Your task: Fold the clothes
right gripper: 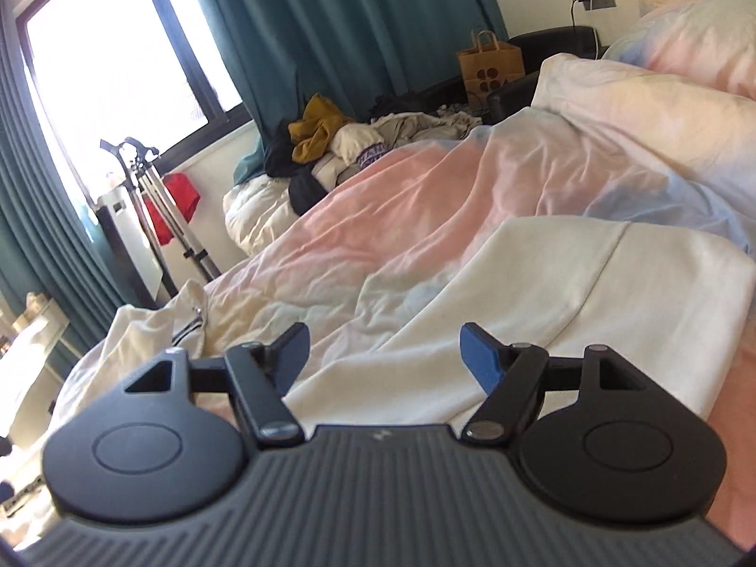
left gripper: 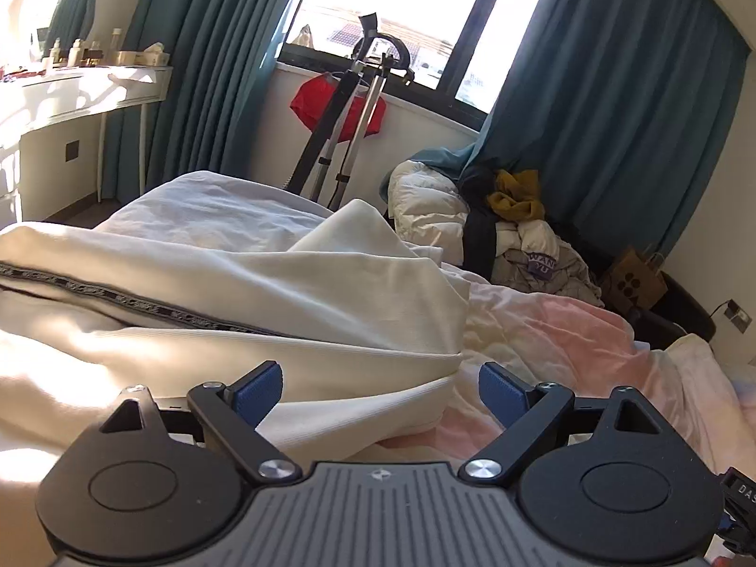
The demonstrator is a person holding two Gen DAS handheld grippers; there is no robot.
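Observation:
A cream garment (left gripper: 198, 293) with a dark patterned stripe lies folded over on the pink and white bedcover (left gripper: 567, 330). My left gripper (left gripper: 380, 390) hovers just before the garment's folded edge, jaws wide apart, nothing between the blue pads (left gripper: 260, 392). In the right wrist view the same cream garment (right gripper: 543, 302) spreads across the bed in front of my right gripper (right gripper: 385, 354). Its jaws stand open above the cloth and grip nothing. A crumpled part of the garment (right gripper: 156, 326) shows at the left.
A pile of other clothes (left gripper: 515, 231) lies at the far side of the bed, with a mustard piece on top. A metal stand (left gripper: 345, 118) with a red cloth stands below the window. A white dressing table (left gripper: 71, 94) is at left, a paper bag (right gripper: 491, 66) and pillows (right gripper: 661, 94) at right.

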